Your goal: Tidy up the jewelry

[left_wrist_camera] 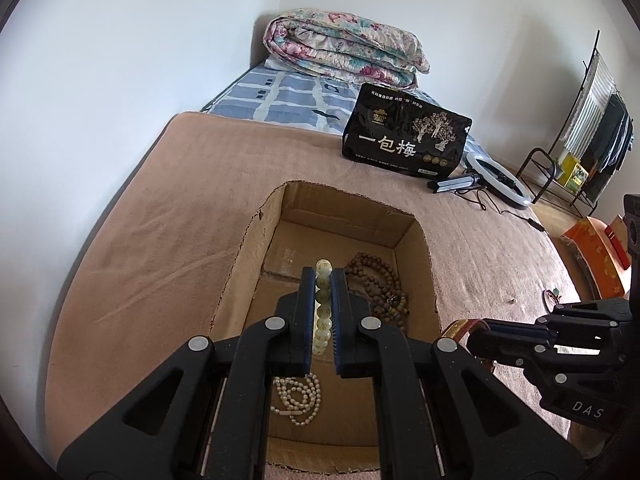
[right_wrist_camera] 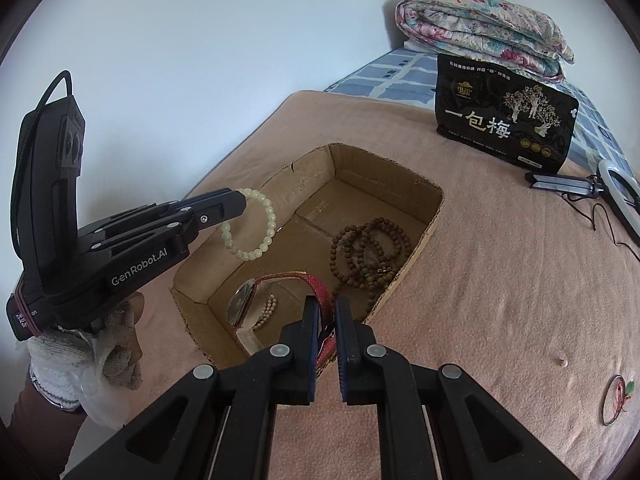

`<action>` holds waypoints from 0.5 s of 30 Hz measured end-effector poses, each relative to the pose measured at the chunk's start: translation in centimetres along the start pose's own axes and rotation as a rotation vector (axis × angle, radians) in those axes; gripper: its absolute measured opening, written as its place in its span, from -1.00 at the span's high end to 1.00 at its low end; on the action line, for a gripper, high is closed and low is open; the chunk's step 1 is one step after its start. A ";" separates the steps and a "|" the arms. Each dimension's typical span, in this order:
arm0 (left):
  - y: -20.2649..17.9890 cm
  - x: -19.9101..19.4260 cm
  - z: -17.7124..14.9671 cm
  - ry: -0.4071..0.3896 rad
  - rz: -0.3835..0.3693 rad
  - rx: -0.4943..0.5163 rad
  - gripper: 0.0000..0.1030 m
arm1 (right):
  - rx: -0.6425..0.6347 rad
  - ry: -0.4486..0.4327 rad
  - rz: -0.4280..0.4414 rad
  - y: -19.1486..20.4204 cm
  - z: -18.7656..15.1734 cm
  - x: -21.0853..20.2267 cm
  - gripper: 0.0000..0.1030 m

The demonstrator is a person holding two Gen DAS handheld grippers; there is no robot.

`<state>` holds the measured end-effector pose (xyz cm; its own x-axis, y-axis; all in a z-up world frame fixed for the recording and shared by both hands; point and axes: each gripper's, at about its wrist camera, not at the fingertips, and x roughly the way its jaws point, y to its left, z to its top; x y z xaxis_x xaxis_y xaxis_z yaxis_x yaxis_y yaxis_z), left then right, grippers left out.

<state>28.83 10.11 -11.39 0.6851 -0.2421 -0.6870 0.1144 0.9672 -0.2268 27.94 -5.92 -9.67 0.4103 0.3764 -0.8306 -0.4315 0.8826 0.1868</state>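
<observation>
An open cardboard box (left_wrist_camera: 256, 248) (right_wrist_camera: 436, 208) sits on the pink blanket. Inside lie a brown wooden bead necklace (left_wrist_camera: 380, 284) (right_wrist_camera: 372, 248) and a white pearl necklace (left_wrist_camera: 298, 398). My left gripper (left_wrist_camera: 323, 280) (right_wrist_camera: 242, 200) is shut on a pale jade bead bracelet (left_wrist_camera: 323, 312) (right_wrist_camera: 252, 224) and holds it above the box. My right gripper (right_wrist_camera: 327, 308) (left_wrist_camera: 476, 332) is shut on the red strap of a wristwatch (right_wrist_camera: 248, 300), which hangs over the box's near end. A thin bangle with a charm (right_wrist_camera: 616, 400) (left_wrist_camera: 554, 296) lies on the blanket at the right.
A black snack bag (left_wrist_camera: 404, 132) (right_wrist_camera: 508, 116) stands behind the box. A ring light with tripod and cable (left_wrist_camera: 500, 180) (right_wrist_camera: 616, 188) lies at the right. A folded floral quilt (left_wrist_camera: 344, 48) (right_wrist_camera: 480, 28) lies at the far end. A clothes rack (left_wrist_camera: 580, 132) stands beyond the bed.
</observation>
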 end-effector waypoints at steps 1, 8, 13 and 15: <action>0.0 0.2 0.0 0.002 0.000 -0.001 0.90 | 0.002 0.005 0.006 0.0 0.0 0.3 0.89; 0.3 0.8 0.1 0.010 -0.002 -0.003 0.90 | 0.007 0.025 0.029 -0.1 0.1 1.7 0.89; 0.3 0.9 0.1 0.009 -0.003 -0.003 0.90 | 0.010 0.033 0.048 0.0 0.0 2.3 0.89; 0.2 1.0 0.3 0.009 -0.005 -0.004 0.90 | 0.005 0.036 0.054 0.1 -0.1 2.5 0.88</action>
<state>29.80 10.12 -11.95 0.6779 -0.2479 -0.6921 0.1149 0.9656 -0.2333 28.84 -4.92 -11.72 0.3571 0.4130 -0.8378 -0.4482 0.8627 0.2343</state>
